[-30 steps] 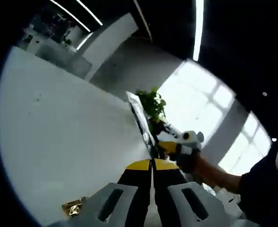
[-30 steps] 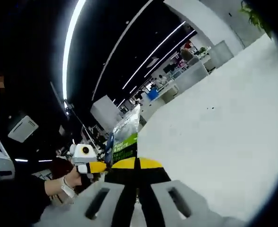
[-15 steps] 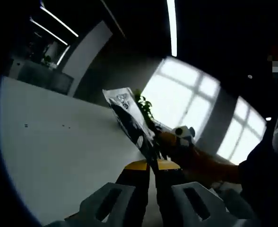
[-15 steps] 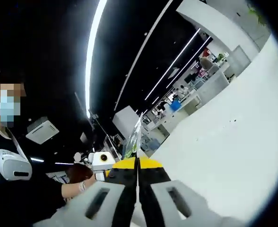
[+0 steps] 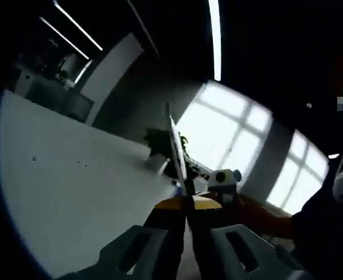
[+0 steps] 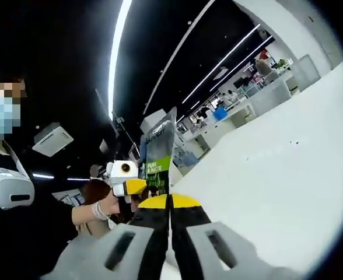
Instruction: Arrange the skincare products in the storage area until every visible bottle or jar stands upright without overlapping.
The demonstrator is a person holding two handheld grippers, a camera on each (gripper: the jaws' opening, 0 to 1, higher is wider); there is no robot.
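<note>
A flat skincare sachet (image 5: 175, 146) stands edge-on above my left gripper (image 5: 187, 202), whose yellow-tipped jaws are shut on its lower edge. In the right gripper view the same sachet (image 6: 160, 156) shows its dark face with a green label, and my right gripper (image 6: 170, 202) is shut on its bottom edge. A hand holds the left gripper (image 6: 135, 187) against the sachet's left side there. The sachet is lifted off the white table (image 5: 72, 198).
The white table (image 6: 276, 186) spreads to the right in the right gripper view. A leafy plant (image 5: 156, 142) stands at its far edge before bright windows (image 5: 241, 140). A person (image 6: 20, 221) is close on the left, with desks (image 6: 265, 87) far behind.
The sachet has turned between both grippers: it went from face-on to edge-on in the left gripper view, and from edge-on to face-on in the right. Both stay shut on it.
</note>
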